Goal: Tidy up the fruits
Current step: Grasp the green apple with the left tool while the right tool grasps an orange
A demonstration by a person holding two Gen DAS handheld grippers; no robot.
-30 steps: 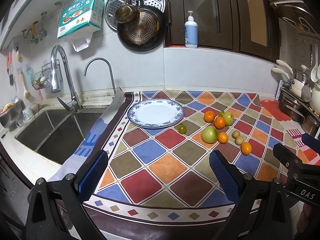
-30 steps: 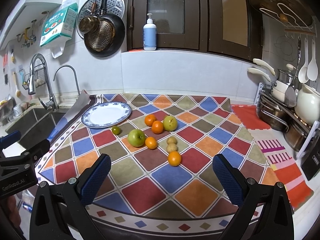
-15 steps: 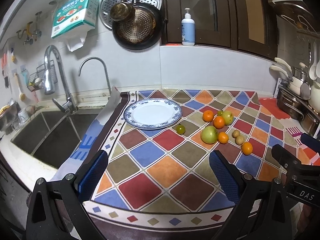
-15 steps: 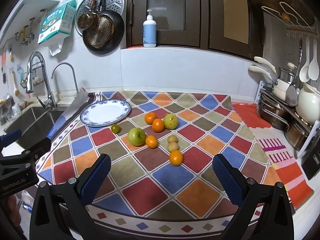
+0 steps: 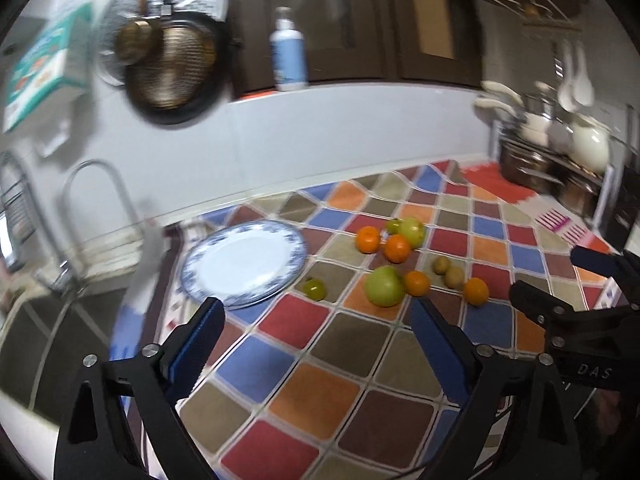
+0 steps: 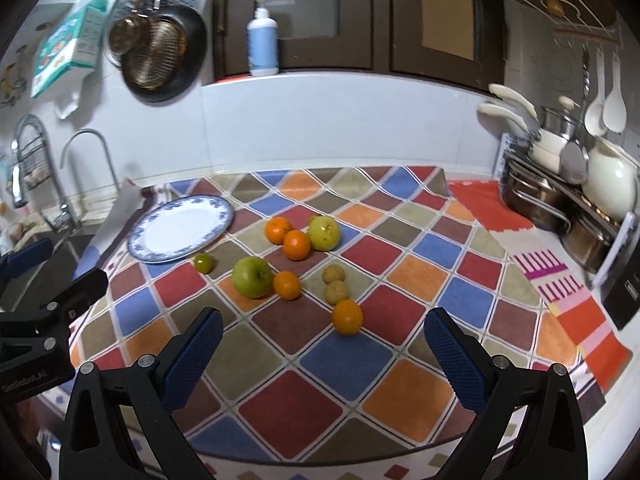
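Your left gripper (image 5: 316,344) and right gripper (image 6: 322,354) both have fingers spread wide, holding nothing, above the bench's near edge. Fruit sits loose on the diamond-patterned cloth (image 6: 288,412): 4 small oranges (image 6: 347,316), big green apple (image 6: 252,277), just right of the empty blue-rimmed white plate (image 6: 182,233).

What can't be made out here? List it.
- Small green fruit, right wrist view: mostly hidden behind the yellow-green apple.
- Tissue box print, left wrist view: motion blur.
- Sink, right wrist view: blocked by the left tool.
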